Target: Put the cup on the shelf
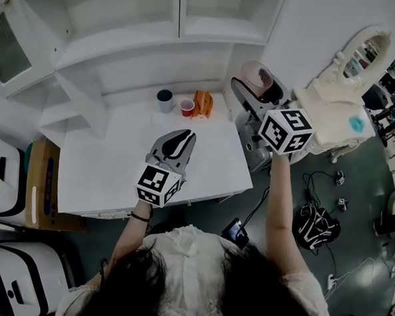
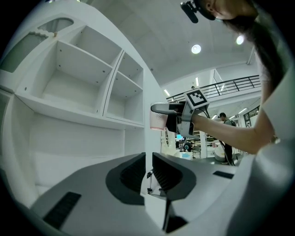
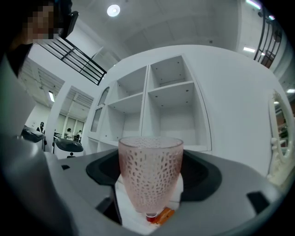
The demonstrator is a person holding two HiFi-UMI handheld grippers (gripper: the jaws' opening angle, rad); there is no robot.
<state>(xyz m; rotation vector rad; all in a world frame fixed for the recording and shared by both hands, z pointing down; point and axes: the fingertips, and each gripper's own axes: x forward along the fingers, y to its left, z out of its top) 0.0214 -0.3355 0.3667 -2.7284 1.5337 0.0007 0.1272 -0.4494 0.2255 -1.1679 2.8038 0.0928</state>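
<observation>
A pink dimpled cup [image 3: 150, 173] stands upright between my right gripper's [image 3: 150, 186] jaws, which are shut on it. In the head view this cup [image 1: 258, 77] is held off the white table's [image 1: 116, 176] right edge, beside the white shelf unit [image 1: 124, 39]. Open shelf compartments [image 3: 173, 106] lie straight beyond the cup. My left gripper [image 1: 172, 144] hovers over the table's middle, shut with nothing in it. The left gripper view shows its jaws [image 2: 148, 173] almost touching, and the right gripper with the pink cup [image 2: 157, 120] raised to the right of the shelf [image 2: 83, 110].
At the back of the table stand a blue-grey cup [image 1: 164, 100], a small red cup [image 1: 186, 107] and an orange object [image 1: 202, 103]. A white vanity with a mirror [image 1: 353, 70] is at the right. A cardboard box [image 1: 42, 184] sits left; a bag and cables [image 1: 313, 224] lie on the floor.
</observation>
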